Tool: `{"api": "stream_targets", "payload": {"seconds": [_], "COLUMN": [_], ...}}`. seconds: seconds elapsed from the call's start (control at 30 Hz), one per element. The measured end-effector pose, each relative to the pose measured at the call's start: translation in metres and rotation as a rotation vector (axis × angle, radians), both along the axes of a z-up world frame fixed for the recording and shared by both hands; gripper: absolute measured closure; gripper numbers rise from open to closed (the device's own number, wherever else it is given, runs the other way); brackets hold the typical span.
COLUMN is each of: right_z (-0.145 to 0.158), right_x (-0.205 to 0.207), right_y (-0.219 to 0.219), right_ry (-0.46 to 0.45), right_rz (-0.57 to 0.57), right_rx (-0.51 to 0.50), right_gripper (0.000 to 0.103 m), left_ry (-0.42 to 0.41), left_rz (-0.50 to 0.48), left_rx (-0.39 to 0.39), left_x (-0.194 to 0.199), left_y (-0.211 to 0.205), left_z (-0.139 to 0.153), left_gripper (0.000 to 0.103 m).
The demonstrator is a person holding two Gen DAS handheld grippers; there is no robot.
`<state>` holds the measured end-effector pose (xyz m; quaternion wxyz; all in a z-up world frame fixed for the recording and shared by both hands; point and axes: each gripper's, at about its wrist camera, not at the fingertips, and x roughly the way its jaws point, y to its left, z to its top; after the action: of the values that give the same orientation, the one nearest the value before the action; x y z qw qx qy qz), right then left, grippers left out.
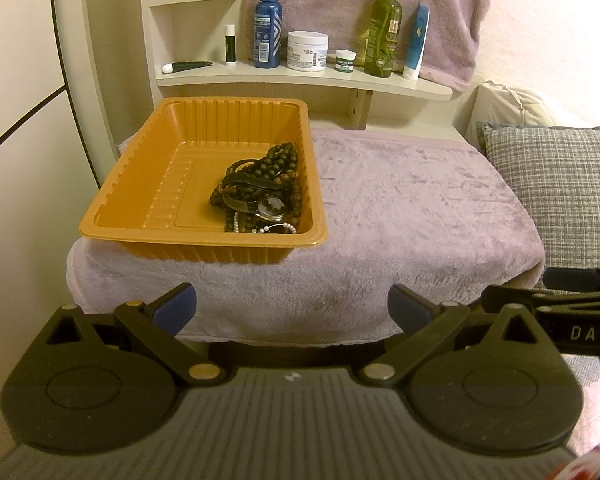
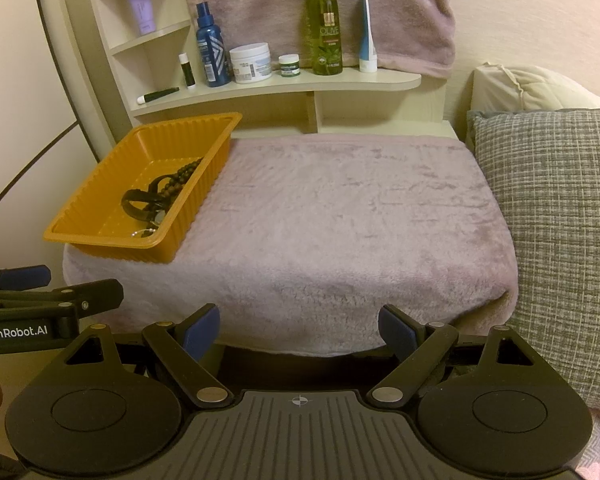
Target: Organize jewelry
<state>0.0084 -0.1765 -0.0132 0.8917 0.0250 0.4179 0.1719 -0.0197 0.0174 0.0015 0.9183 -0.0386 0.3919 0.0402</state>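
An orange ribbed plastic tray sits on the left part of a table draped in a mauve towel. In its right half lies a tangle of jewelry: dark bead strands, a strap watch, a small pearl piece. My left gripper hovers open below the table's near edge, with nothing between its blue pads. My right gripper is open too, empty, in front of the towel's bare middle. Each gripper shows at the edge of the other's view.
A shelf behind the table holds a blue bottle, a white jar, a small green-lidded jar, an olive spray bottle, tubes and a lip balm. A checked cushion presses against the table's right side.
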Motion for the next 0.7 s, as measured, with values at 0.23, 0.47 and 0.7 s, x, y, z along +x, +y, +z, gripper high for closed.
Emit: {"api": "stream_targets", "payload": {"seconds": [0.23,0.47,0.7], "right_z": [0.0000,-0.0001,0.0000], "right_x": [0.0002,0.0003,-0.0001], "right_y": [0.0001,0.0002,0.0014], "right_ry": [0.000,0.000,-0.002], "right_rz": [0.001,0.001,0.002], "right_rx": [0.000,0.000,-0.001], "right_gripper": [0.017,0.017,0.017], "left_ry": [0.001,0.000,0.000], "left_rz": [0.000,0.000,0.002], "left_rx": [0.000,-0.001,-0.003], "left_x": [0.0005,0.0003,0.0006], "left_y": [-0.0002,0.0001,0.0001], "left_z": [0.0001,-0.0002,0.0004], "left_gripper": [0.002,0.002,0.002]}}
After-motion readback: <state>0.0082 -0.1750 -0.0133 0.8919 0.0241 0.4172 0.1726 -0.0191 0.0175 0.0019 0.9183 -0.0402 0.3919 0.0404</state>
